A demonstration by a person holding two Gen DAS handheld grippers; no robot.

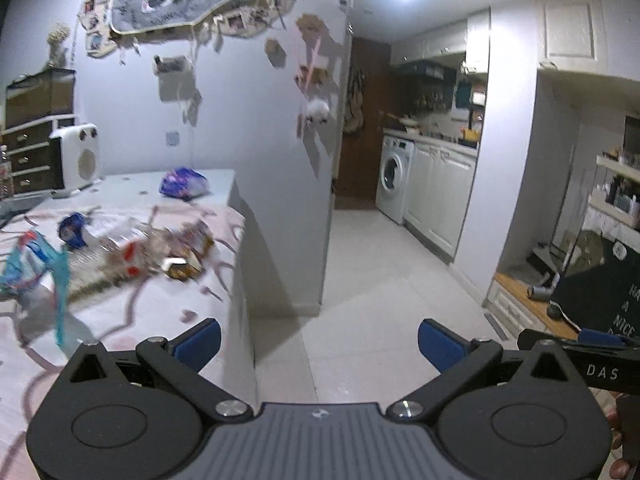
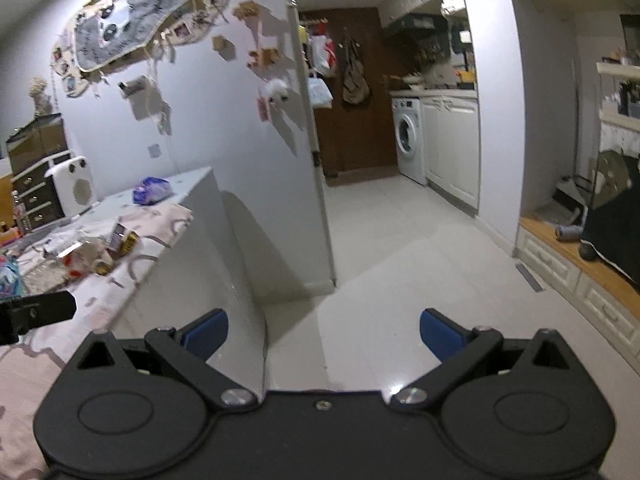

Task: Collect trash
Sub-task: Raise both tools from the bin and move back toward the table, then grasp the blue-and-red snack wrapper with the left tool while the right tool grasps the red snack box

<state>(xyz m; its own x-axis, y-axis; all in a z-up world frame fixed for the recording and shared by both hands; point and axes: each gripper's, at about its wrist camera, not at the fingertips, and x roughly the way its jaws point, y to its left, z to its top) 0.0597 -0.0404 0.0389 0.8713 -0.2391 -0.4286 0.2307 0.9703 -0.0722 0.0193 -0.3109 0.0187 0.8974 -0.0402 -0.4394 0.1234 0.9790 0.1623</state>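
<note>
Trash lies on a table with a pink patterned cloth (image 1: 120,320) at the left. It includes a blue-purple wrapper (image 1: 184,184) at the far end, a pile of snack wrappers and a clear bottle (image 1: 160,248), and a light blue bag (image 1: 36,264). The right wrist view shows the purple wrapper (image 2: 152,191) and the pile (image 2: 100,248) too. My left gripper (image 1: 319,340) is open and empty, over the table's right edge. My right gripper (image 2: 323,334) is open and empty, beside the table over the floor.
A white heater (image 1: 76,156) and a dark drawer unit (image 1: 32,148) stand at the table's far end. A wall corner (image 1: 332,184) rises ahead. White tiled floor (image 1: 380,280) leads to a washing machine (image 1: 394,178) and cabinets. A low wooden bench (image 2: 580,256) runs along the right.
</note>
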